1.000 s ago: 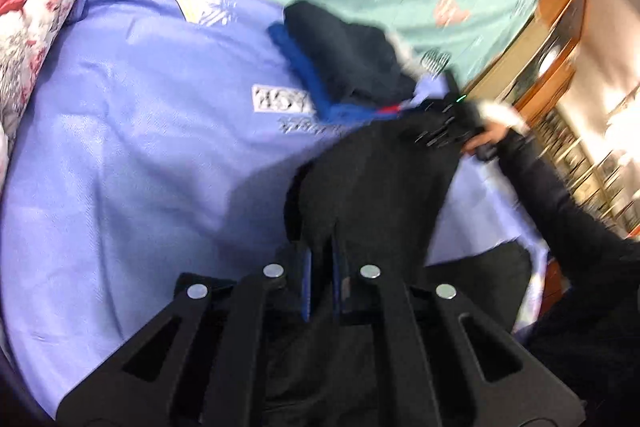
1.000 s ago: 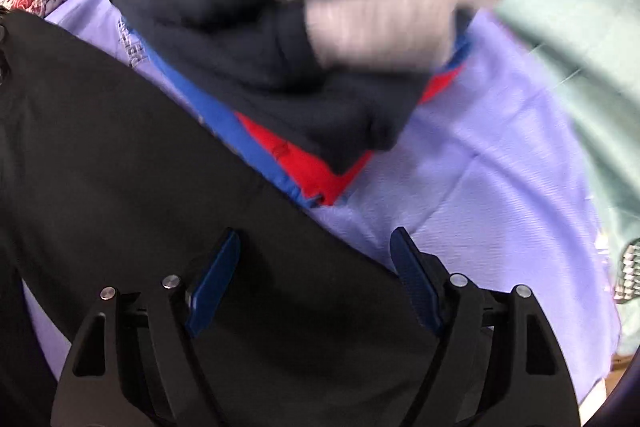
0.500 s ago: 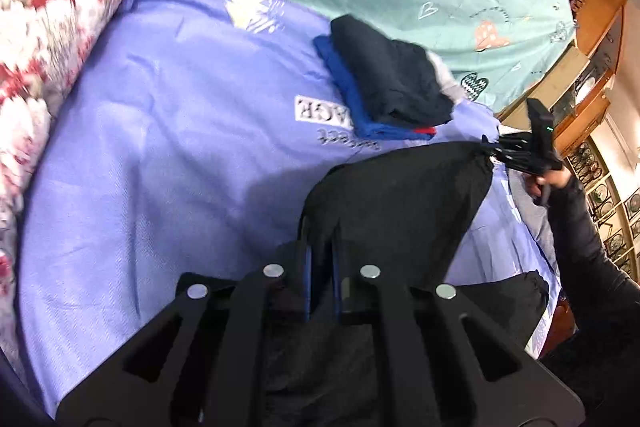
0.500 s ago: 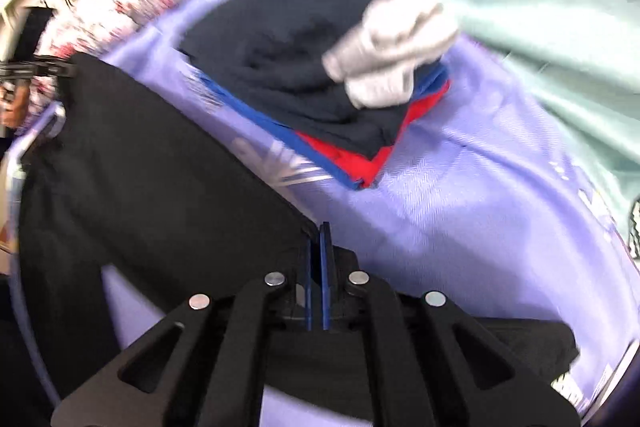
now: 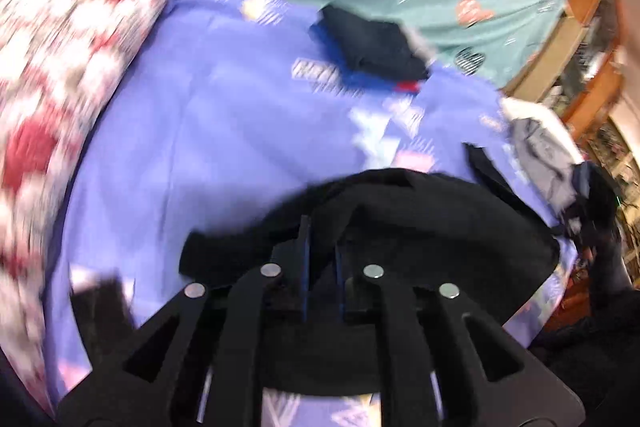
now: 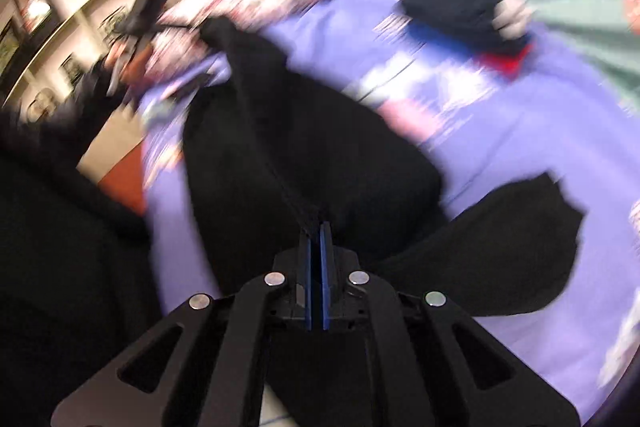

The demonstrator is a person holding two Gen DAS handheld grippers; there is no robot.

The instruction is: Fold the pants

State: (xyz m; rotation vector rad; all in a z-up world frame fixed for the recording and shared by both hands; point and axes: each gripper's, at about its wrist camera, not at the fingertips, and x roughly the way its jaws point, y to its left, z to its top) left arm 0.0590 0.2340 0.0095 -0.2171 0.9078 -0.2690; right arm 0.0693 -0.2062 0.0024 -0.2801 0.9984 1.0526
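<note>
Pants (image 6: 304, 155), black, hang stretched between both tools over the lilac bed sheet (image 5: 208, 131). Only the right wrist view shows the right hand-held gripper (image 6: 316, 227) pressed together on a pinch of the fabric, a taut ridge running up-left to the left hand-held gripper (image 6: 160, 27) far off. The left view shows its own blue pads (image 5: 305, 247) a little apart, just widened, with cloth bunched between them. Beyond lie folded clothes (image 5: 372, 47) and a floral pillow (image 5: 72, 59).
</note>
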